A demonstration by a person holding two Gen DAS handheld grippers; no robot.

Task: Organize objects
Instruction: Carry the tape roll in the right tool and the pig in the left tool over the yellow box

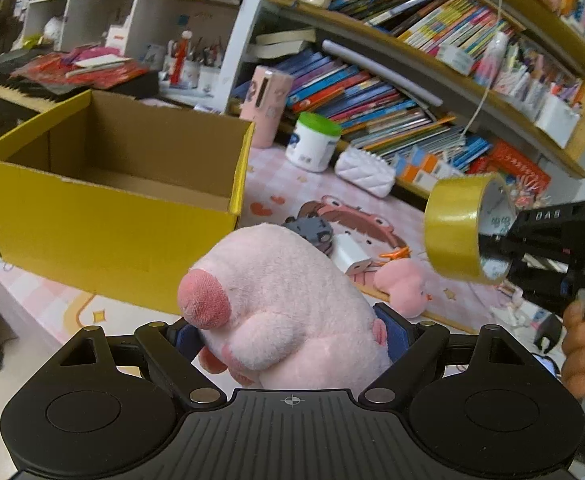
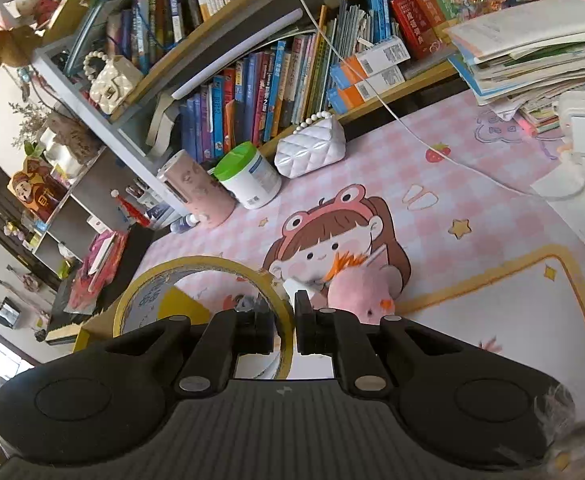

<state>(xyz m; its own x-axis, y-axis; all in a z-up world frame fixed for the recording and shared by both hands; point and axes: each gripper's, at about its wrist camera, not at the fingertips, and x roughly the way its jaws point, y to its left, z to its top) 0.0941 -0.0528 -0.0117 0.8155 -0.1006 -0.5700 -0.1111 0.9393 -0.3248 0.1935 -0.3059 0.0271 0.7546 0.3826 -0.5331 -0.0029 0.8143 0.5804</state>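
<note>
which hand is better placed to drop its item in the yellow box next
Left, probably. Its gripper holds the pink plush just before the open yellow box; the right gripper with the tape roll is farther off.

plush toy: pale pink all over, darker rosy pink snout
tape roll: shiny yellow-gold outside, white core with blue print
box: bright yellow outside, plain brown cardboard inside
desk mat: pink and white checks, cartoon girl in a pink frog hat, yellow stars
tub: white with a green lid
quilted purse: pearly white
grippers: black, with blue pads on the left one
</note>
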